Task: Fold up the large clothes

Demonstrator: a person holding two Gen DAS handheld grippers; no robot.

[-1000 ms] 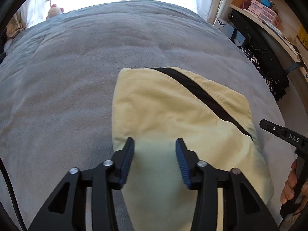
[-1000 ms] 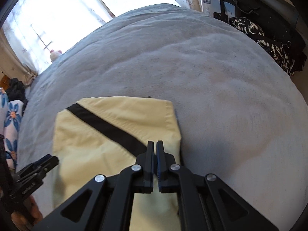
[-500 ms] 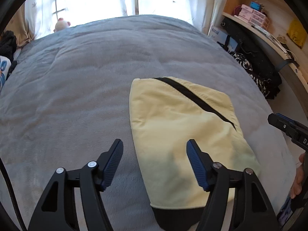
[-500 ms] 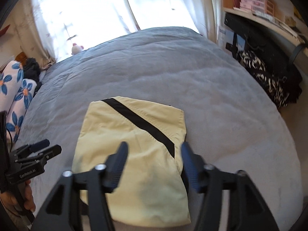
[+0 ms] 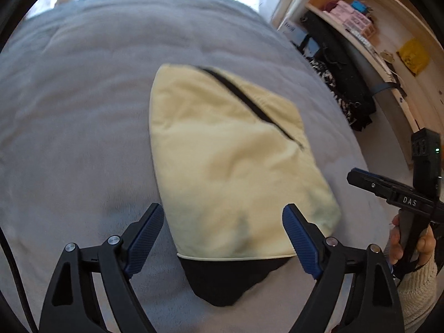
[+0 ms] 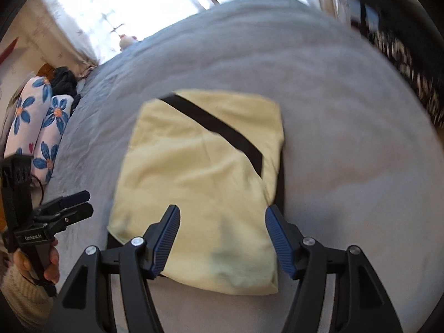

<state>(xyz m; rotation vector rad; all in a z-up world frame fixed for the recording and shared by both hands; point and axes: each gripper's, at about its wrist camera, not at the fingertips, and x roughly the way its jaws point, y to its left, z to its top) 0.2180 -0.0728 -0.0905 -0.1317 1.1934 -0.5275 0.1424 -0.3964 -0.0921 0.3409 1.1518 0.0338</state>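
Observation:
A pale yellow garment point(image 5: 222, 152) with a black diagonal stripe lies folded into a rectangle on the grey bed; a black part pokes out at its near edge. In the right wrist view the same garment point(image 6: 199, 172) lies flat. My left gripper point(image 5: 222, 222) hovers above the near edge, its jaws still opening, with nothing pinched between the pads. My right gripper point(image 6: 220, 223) stands open above the garment's near right part, touching nothing. Each gripper shows at the other view's side: the right one point(image 5: 388, 188) and the left one point(image 6: 63, 208), each in a hand.
The grey blanket point(image 5: 77, 105) covers the whole bed. Shelves point(image 5: 369, 36) with boxes and dark bags stand on the right. Floral pillows point(image 6: 36, 122) lie at the left, a small plush toy point(image 6: 127, 40) by the bright window.
Both grippers let go of the garment and drew back and up. The right jaws went from shut to open; the left jaws widened. More of the folded garment shows, black part included.

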